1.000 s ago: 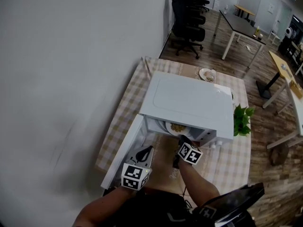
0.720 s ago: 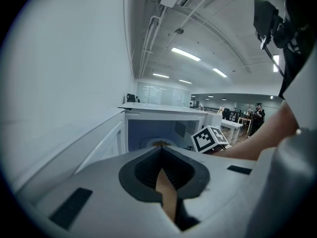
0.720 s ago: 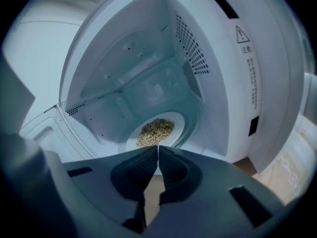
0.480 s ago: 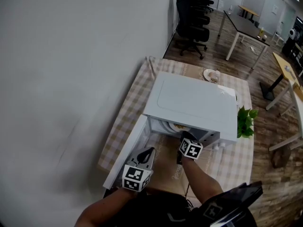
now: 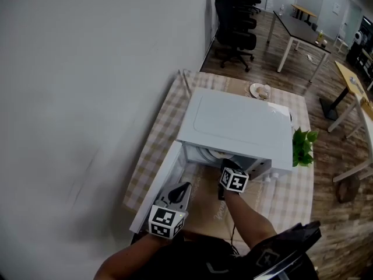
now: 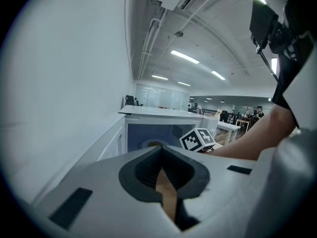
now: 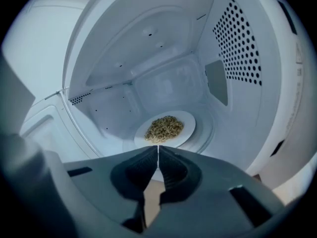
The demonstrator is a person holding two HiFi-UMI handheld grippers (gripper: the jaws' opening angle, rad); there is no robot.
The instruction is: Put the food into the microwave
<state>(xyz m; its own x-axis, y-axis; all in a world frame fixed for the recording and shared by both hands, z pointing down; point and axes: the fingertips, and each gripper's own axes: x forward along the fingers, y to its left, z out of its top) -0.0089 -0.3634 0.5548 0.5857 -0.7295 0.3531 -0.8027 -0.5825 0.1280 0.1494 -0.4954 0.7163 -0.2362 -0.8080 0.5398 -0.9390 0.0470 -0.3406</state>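
Note:
A white plate (image 7: 166,129) heaped with brownish grain food (image 7: 164,127) lies on the turntable inside the white microwave (image 5: 233,124). The door (image 5: 156,185) hangs open to the left. My right gripper (image 7: 158,148) is at the mouth of the cavity, just short of the plate's near rim, shut with nothing between its jaws. In the head view the right gripper (image 5: 227,169) sits under the front edge of the roof, which hides most of the plate (image 5: 217,154). My left gripper (image 5: 184,186) hovers by the open door, shut and holding nothing, as the left gripper view (image 6: 161,148) confirms.
The microwave stands on a table with a checked cloth (image 5: 163,121), against a white wall on the left. A green plant (image 5: 302,147) is at the microwave's right. A small dish (image 5: 258,91) sits at the table's far end. Office chairs and desks lie beyond.
The plate of food now sits deeper in the cavity, mostly hidden under the roof. The right gripper has rolled slightly and shifted a little at the opening. The left gripper has stayed put.

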